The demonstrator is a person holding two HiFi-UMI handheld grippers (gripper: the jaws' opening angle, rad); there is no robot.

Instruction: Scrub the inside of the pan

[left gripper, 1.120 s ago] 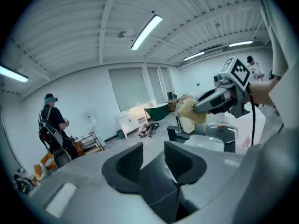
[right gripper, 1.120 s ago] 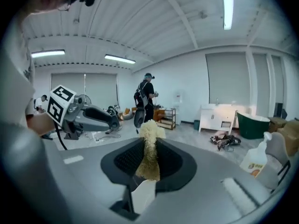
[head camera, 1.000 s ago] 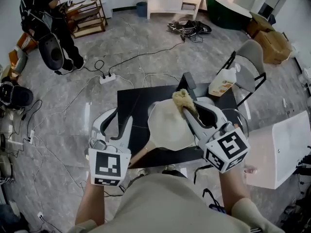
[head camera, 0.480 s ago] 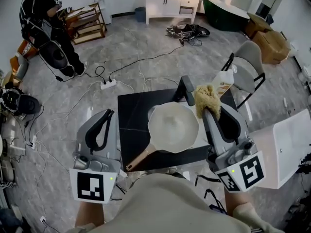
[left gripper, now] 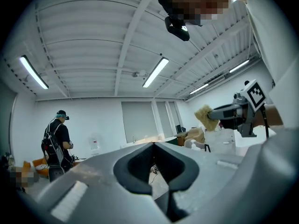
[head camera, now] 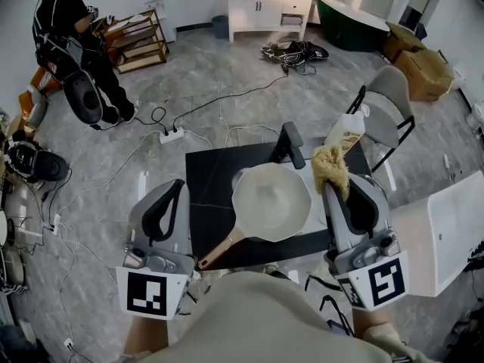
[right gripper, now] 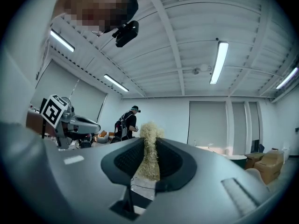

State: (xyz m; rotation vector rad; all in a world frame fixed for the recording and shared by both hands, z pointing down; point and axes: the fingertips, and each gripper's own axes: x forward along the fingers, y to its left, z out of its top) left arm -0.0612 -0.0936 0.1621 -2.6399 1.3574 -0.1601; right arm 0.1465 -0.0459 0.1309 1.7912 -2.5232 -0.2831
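Note:
A pale pan point(head camera: 271, 201) with a wooden handle point(head camera: 221, 249) lies on the black table point(head camera: 208, 172). My left gripper point(head camera: 176, 185) hovers to the left of the pan, held level. Its jaws have just been closing and now meet with nothing between them, as the left gripper view shows point(left gripper: 153, 144). My right gripper point(head camera: 333, 181) hangs beside the pan's right rim, shut on a tan fibrous scrubber point(head camera: 330, 165). In the right gripper view the scrubber point(right gripper: 150, 158) is pinched between the pads and sticks out past the tips. Neither gripper touches the pan.
A spray bottle point(head camera: 346, 131) and a dark upright object point(head camera: 290, 144) stand at the table's back edge. A grey chair point(head camera: 387, 108) is behind on the right, a white box point(head camera: 442, 229) to the right. Cables and a power strip point(head camera: 171, 134) lie on the floor; a person point(head camera: 72, 48) stands far left.
Both grippers have risen and drawn back from the pan. The right one carried the scrubber out of the pan to its right side. The left jaws went from open to shut.

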